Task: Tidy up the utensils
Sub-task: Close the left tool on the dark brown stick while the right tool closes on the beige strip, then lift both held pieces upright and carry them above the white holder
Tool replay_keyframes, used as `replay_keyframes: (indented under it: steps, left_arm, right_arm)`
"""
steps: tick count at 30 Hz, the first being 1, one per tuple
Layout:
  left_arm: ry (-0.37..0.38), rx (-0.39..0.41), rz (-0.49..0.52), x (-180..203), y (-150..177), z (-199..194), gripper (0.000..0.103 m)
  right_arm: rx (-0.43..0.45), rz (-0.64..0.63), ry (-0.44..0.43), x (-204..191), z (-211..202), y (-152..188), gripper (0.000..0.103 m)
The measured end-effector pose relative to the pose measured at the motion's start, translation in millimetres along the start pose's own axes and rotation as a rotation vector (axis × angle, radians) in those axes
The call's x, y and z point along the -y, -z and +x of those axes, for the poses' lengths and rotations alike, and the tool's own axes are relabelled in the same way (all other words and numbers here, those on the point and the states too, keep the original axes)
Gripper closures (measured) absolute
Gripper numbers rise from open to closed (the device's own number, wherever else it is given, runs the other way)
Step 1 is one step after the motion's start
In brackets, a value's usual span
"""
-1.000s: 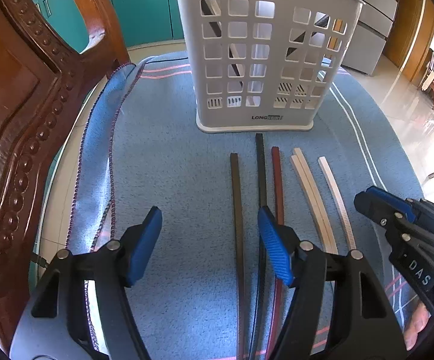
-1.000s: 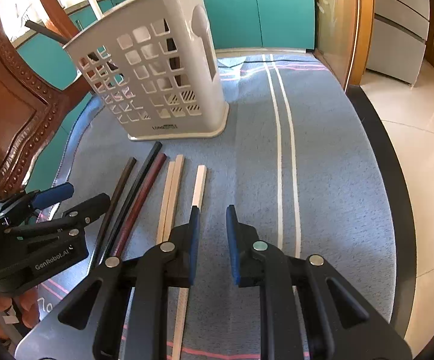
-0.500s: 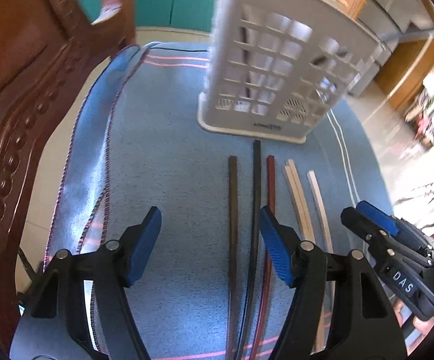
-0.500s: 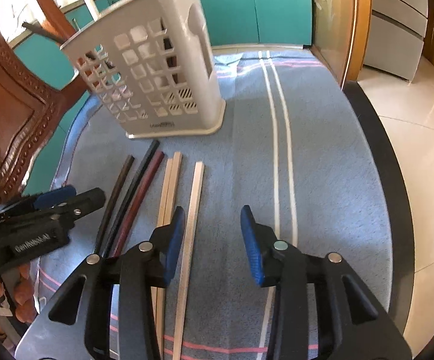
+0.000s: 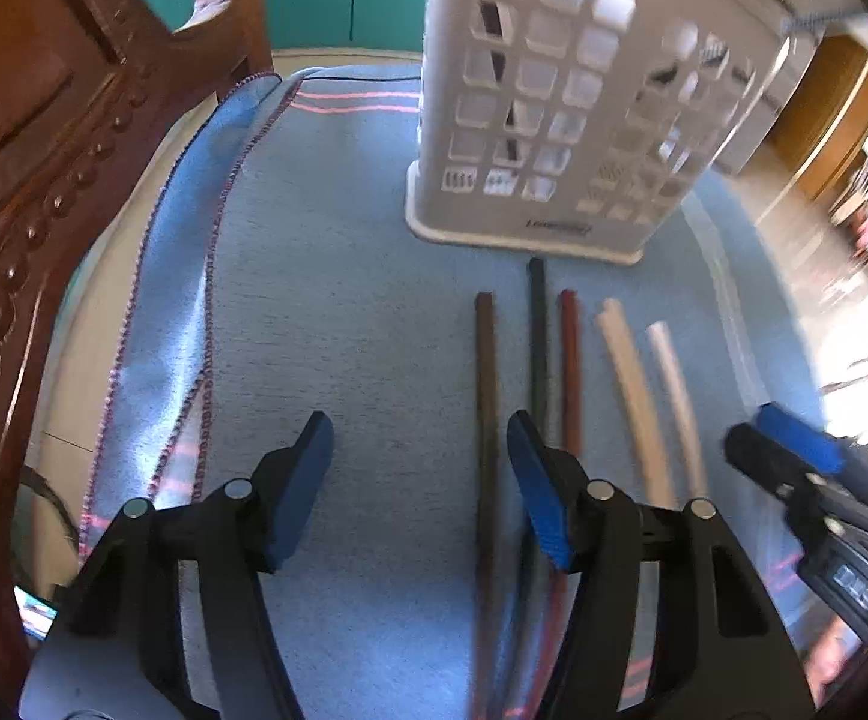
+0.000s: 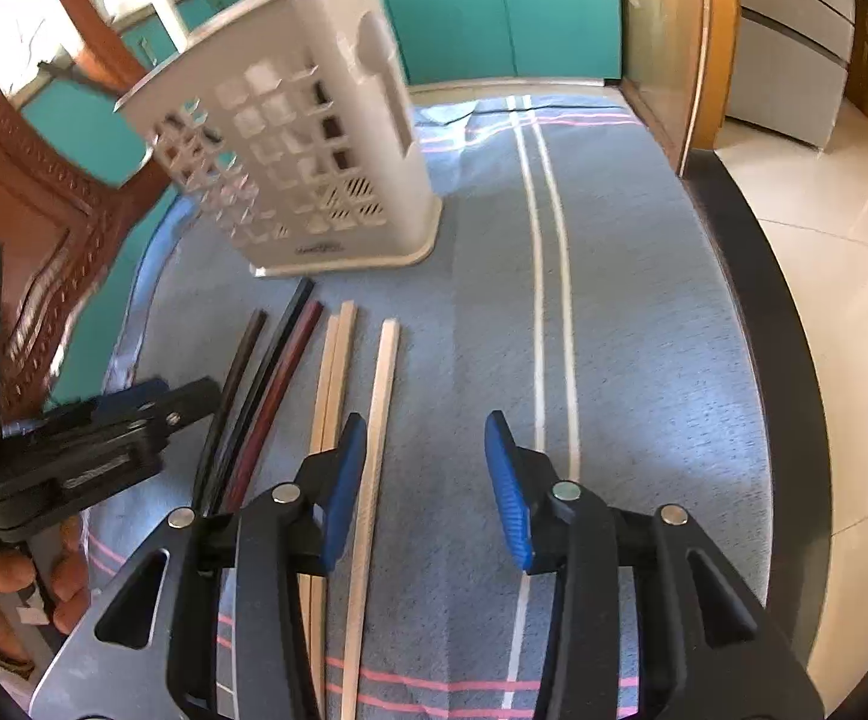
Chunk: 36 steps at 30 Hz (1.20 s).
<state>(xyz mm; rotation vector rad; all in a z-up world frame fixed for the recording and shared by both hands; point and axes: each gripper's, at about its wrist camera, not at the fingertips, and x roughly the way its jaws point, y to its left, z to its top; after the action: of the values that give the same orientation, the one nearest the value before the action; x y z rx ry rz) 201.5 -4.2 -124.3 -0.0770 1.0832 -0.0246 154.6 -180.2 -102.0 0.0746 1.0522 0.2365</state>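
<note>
Chopsticks before white utensil basket, dark sticks inside.

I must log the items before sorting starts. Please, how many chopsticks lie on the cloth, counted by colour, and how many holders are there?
Dark brown chopstick: 1
Black chopstick: 1
Red-brown chopstick: 1
Pale wooden chopsticks: 3
White utensil holder: 1
Total: 7 things, 6 of them chopsticks.

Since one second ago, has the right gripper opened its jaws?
Yes. The right gripper has opened: its jaws were almost shut beside the single pale chopstick and now stand wide apart, the chopstick just inside the left jaw.
</note>
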Motion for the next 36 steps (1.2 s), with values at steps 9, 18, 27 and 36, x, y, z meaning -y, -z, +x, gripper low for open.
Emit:
replay_keyframes:
  steps: [9,18,27,36]
  left_arm:
    - [-0.053,0.002,0.022,4.6,-0.9,7.7,0.053]
    - [-0.072,0.011,0.031,2.3,0.3,6.8,0.047]
    - [-0.046,0.033,0.03,3.7,-12.0,12.4,0.082]
    - [-0.002,0.164,0.02,3.7,-16.7,-26.1,0.096]
  right_arm:
    - [-0.033,-0.077,0.057,-15.7,13.9,5.7,0.061]
    - [-0.01,-0.15,0.168,-32.8,28.8,4.0,0.061]
    - [-0.004,-0.157,0.131,-34.5,29.8,3.3,0.085]
    - [0.085,-0.14,0.015,-32.8,-0.4,-1.7,0.097]
